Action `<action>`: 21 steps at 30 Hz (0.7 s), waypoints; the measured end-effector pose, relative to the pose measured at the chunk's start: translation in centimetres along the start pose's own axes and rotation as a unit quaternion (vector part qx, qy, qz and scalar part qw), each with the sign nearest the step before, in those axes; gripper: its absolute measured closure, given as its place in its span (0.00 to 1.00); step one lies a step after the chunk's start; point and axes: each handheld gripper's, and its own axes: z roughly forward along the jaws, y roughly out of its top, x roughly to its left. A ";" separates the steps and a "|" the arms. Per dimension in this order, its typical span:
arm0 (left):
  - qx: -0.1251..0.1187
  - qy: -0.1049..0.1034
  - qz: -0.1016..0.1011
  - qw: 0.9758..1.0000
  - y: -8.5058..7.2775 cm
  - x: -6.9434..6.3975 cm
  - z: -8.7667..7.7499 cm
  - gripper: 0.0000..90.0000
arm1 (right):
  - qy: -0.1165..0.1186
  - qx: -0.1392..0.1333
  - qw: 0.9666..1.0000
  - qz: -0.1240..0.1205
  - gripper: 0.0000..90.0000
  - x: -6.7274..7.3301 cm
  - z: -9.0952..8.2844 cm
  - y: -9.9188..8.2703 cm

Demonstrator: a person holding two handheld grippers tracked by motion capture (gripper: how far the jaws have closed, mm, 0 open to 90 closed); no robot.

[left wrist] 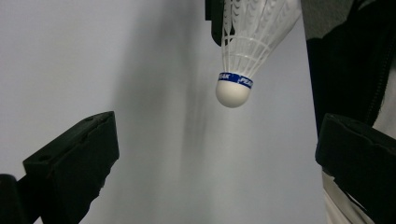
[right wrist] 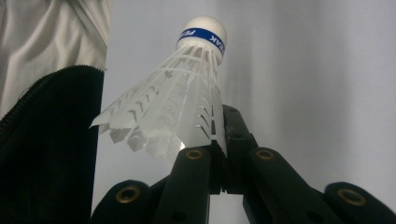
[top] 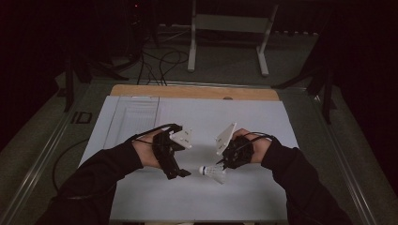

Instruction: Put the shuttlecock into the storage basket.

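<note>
White plastic shuttlecock (right wrist: 187,98), blue band under round cork; right gripper (right wrist: 219,154) jaws clamped on skirt; left gripper (left wrist: 210,154) jaws apart.

Both my forearms come in from the bottom, black sleeves on. Left hand-held gripper (top: 184,174) has its jaws spread wide, angled in toward the right one. Right hand-held gripper (top: 221,165) is clamped tight, pointing back at the left.
</note>
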 end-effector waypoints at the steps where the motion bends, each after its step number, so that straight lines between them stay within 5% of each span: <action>1: 0.002 0.000 0.002 1.000 0.1 0.0 0.3 0.00 | 0.000 0.000 1.000 -0.001 1.00 0.0 0.0 0.1; 10: 0.019 -0.019 0.013 1.000 1.0 -0.3 2.5 0.07 | 0.004 0.000 1.000 -0.001 1.00 0.0 0.3 0.2; 18: 0.031 -0.078 0.022 0.996 1.3 -0.5 4.1 0.32 | 0.014 -0.002 1.000 -0.003 1.00 0.2 0.7 0.3; 21: 0.034 -0.085 0.023 0.995 1.4 -0.6 4.3 0.42 | 0.016 -0.002 1.000 -0.002 1.00 0.2 0.8 0.3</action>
